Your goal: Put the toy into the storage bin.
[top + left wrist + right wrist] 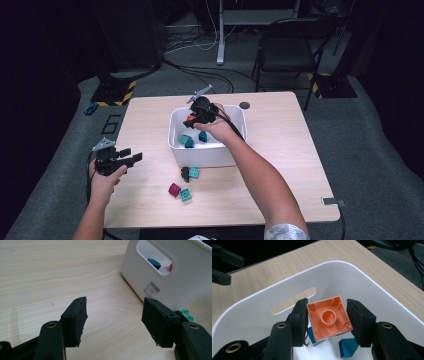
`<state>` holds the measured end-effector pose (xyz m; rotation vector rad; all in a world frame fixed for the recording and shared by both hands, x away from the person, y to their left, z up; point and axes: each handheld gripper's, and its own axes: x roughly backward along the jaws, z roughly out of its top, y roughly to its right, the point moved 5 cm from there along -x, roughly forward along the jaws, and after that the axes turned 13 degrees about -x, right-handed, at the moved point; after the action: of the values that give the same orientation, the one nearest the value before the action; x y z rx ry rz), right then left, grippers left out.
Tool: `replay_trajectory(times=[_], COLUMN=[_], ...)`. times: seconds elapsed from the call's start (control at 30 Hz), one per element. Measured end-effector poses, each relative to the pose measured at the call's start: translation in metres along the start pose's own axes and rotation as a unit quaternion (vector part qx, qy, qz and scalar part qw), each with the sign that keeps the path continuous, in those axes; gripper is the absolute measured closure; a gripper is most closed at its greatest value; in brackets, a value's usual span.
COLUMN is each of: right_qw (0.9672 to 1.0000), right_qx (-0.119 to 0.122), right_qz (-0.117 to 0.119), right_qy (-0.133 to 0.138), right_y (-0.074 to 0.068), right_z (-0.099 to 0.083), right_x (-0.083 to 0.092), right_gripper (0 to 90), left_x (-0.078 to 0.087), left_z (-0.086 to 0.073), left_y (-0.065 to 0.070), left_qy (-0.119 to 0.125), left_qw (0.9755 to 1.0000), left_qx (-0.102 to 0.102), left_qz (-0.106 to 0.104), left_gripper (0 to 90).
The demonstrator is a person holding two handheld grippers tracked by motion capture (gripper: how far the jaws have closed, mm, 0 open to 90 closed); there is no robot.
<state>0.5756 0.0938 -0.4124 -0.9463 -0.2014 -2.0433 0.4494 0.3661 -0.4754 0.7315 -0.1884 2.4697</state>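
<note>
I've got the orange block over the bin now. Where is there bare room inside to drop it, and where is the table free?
Inside the white bin, teal blocks crowd the floor toward the near wall; the far half looks bare. The orange block sits in the right gripper. The table is bare right of the bin; loose blocks cluster before it.

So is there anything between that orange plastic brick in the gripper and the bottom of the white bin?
Nothing visible blocks it. The right gripper holds the orange plastic brick inside the white plastic bin; blue bricks lie on the floor below, with bare floor beside them.
</note>
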Motion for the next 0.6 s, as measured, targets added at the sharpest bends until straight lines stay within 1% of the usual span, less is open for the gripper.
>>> replay_trajectory(times=[0.07, 0.17, 0.23, 0.33, 0.4, 0.43, 0.57, 0.6], right_qw=[0.9999, 0.9998, 0.9998, 0.9997, 0.9996, 0.9995, 0.9997, 0.9997], right_qx=[0.009, 0.003, -0.003, -0.006, -0.002, 0.002, 0.006, 0.006], right_qz=[-0.007, -0.016, -0.015, -0.016, -0.02, -0.027, -0.024, -0.024], right_qy=[-0.005, -0.012, -0.013, -0.015, -0.017, -0.019, -0.003, -0.003], right_y=[0.003, 0.007, 0.008, 0.009, 0.009, 0.007, 0.003, 0.003], right_z=[-0.001, -0.002, -0.002, -0.003, -0.004, -0.004, -0.001, -0.001], right_x=[-0.006, -0.011, -0.013, -0.014, -0.014, -0.011, 0.004, 0.004], right_gripper=[52.3, 51.6, 50.8, 47.5, 47.3, 47.3, 47.3, 47.3], left_x=[0.0, 0.0, 0.0, 0.0, 0.0, -0.001, -0.002, -0.002], left_z=[0.0, 0.0, 0.0, 0.0, 0.0, 0.0, -0.001, -0.001], left_y=[0.0, 0.0, 0.0, 0.001, 0.001, 0.002, 0.003, 0.003], left_qy=[-0.001, -0.001, -0.004, -0.005, -0.005, -0.005, -0.008, -0.008], left_qw=[1.0, 1.0, 1.0, 1.0, 1.0, 1.0, 1.0, 1.0], left_qx=[0.0, 0.0, -0.002, -0.003, -0.003, -0.004, -0.004, -0.004], left_qz=[0.0, -0.001, -0.003, -0.004, -0.004, -0.004, -0.005, -0.005], left_gripper=[36.5, 36.5, 36.5, 36.5, 36.5, 36.5, 36.5, 36.5])
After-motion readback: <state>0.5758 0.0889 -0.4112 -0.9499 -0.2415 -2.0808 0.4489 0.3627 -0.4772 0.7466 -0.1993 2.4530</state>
